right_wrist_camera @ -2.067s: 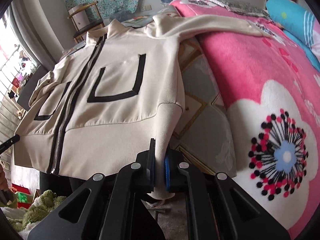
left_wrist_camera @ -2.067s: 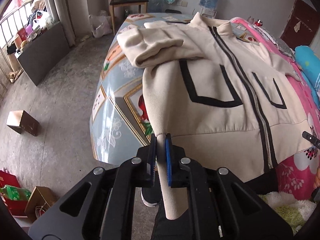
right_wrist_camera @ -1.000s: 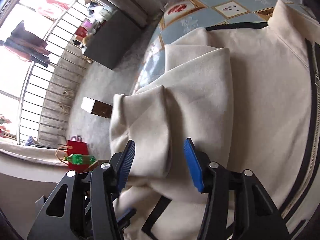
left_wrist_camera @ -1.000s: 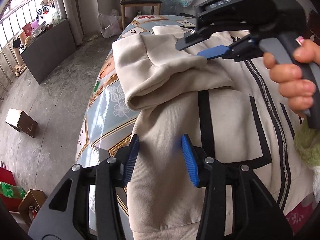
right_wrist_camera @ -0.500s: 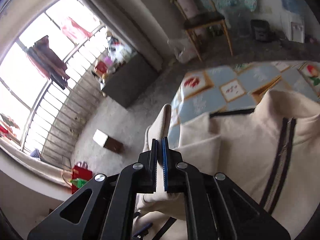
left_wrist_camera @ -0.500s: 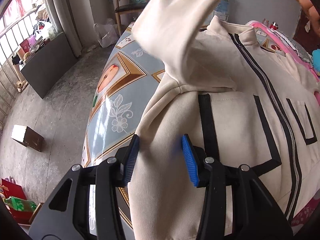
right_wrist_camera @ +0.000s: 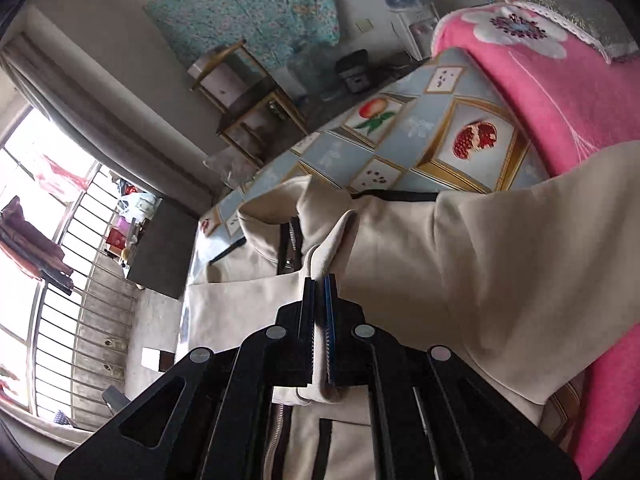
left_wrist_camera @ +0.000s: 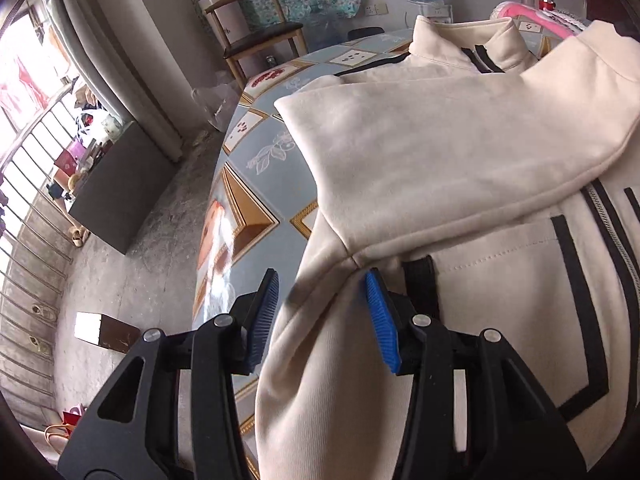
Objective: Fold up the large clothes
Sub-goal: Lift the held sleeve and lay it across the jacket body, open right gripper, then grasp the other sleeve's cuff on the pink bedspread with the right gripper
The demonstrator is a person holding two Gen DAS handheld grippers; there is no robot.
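A cream jacket (left_wrist_camera: 460, 152) with black trim and a front zip lies face up on the bed. Its sleeve (left_wrist_camera: 440, 128) is stretched across the chest toward the right. My left gripper (left_wrist_camera: 320, 316) is open and straddles the jacket's side edge just below the armpit seam; one pad rests by the cloth, the other hangs over the sheet. In the right wrist view my right gripper (right_wrist_camera: 320, 320) is shut on the sleeve cuff (right_wrist_camera: 332, 240), which pokes out past the fingertips. It is held above the jacket (right_wrist_camera: 480, 260), near the collar.
The bed has a patterned blue sheet (left_wrist_camera: 256, 184) and a pink flowered blanket (right_wrist_camera: 560, 92) on the far side. A wooden chair (left_wrist_camera: 256, 32), a dark cabinet (left_wrist_camera: 120, 192) and a small box (left_wrist_camera: 104, 332) stand on the concrete floor beside the bed.
My right gripper closed on the sleeve cuff, lifted it and carried it across the jacket's front. The left gripper stayed open and slid up the side edge toward the armpit.
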